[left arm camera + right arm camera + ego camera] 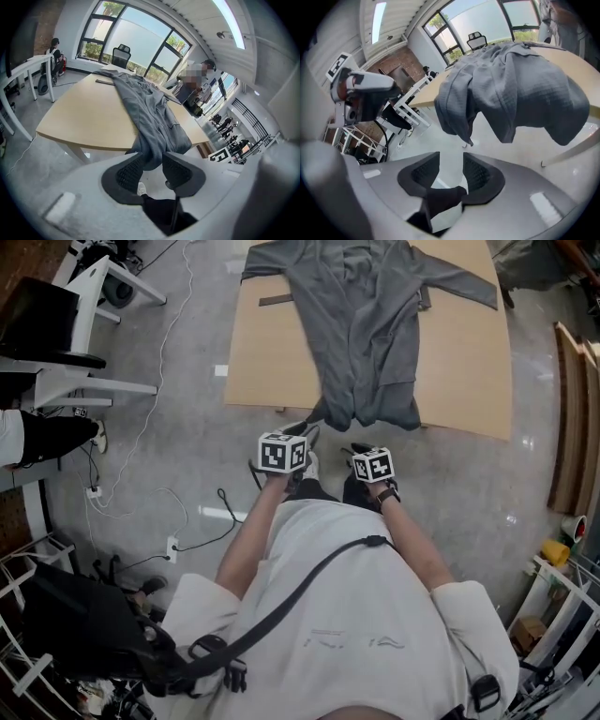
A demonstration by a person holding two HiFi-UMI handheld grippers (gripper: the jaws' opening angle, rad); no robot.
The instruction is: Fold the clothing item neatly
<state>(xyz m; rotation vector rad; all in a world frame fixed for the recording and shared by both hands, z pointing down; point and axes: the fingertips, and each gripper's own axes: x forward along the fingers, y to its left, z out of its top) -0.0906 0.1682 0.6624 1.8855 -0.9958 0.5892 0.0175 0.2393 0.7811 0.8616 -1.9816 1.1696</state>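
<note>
While the grey garment [361, 324] lies spread front-up across the tan table [272, 352], collar toward the table's far edge and one sleeve [459, 285] stretched toward its right edge, the hem [370, 413] spills over the table's near edge and hangs down in loose folds.

Both grippers are held just off that near edge, below the tabletop and side by side. The left gripper [153, 159] has its jaws standing partly apart. The lowest fold of the hanging hem shows in the gap at their tips, and floor shows through the rest of the gap. Whether the pads touch the cloth cannot be told.

The right gripper [450, 159] also has its jaws partly apart, with nothing between them. Only pale floor and the person's dark trouser leg show through. The hem hangs off the near edge ahead of it, clear of the tips.

Cables [159, 381] trail over the floor left of the table, and an office chair [121, 52] stands beyond its far edge.
</note>
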